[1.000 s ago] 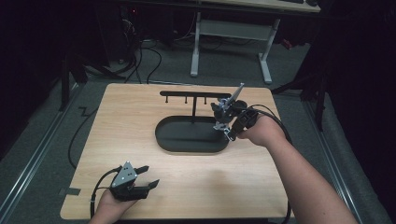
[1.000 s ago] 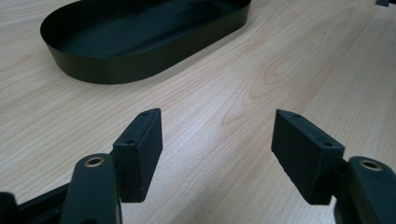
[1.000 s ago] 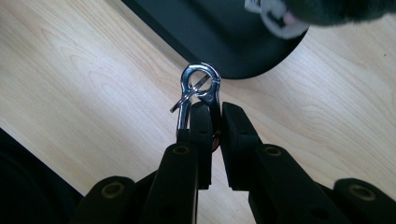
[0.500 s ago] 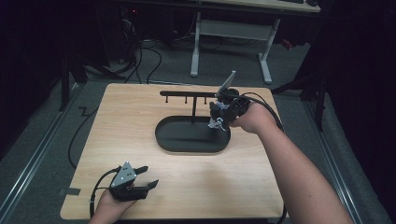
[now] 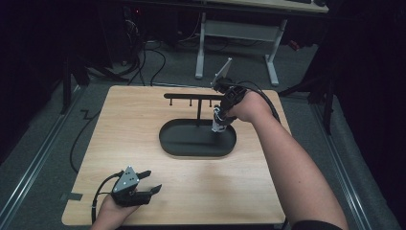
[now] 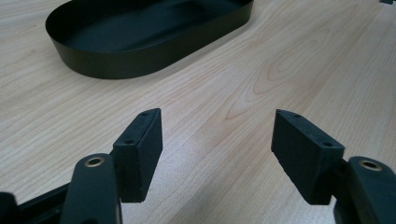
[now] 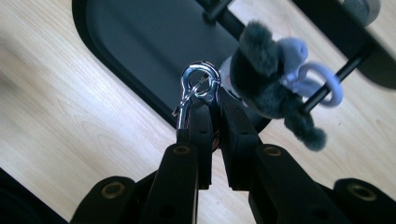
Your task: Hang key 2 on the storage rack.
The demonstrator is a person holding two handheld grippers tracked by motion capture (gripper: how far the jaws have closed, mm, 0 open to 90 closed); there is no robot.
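Right gripper view has the right gripper (image 7: 212,109) clenched on a fuzzy grey plush keychain (image 7: 271,88) by its silver clasp, above the black oval metal tray (image 7: 140,42). Left gripper (image 6: 217,140) sits released near the table's (image 5: 287,191) near-left corner.

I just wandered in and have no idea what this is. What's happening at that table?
A person is working with a hand-held gripper in each hand. The right hand-held gripper is shut on the silver metal clasp of a fuzzy grey plush keychain, held above the black oval metal tray beside the black hook rack. The left hand-held gripper rests open on the light wooden table.
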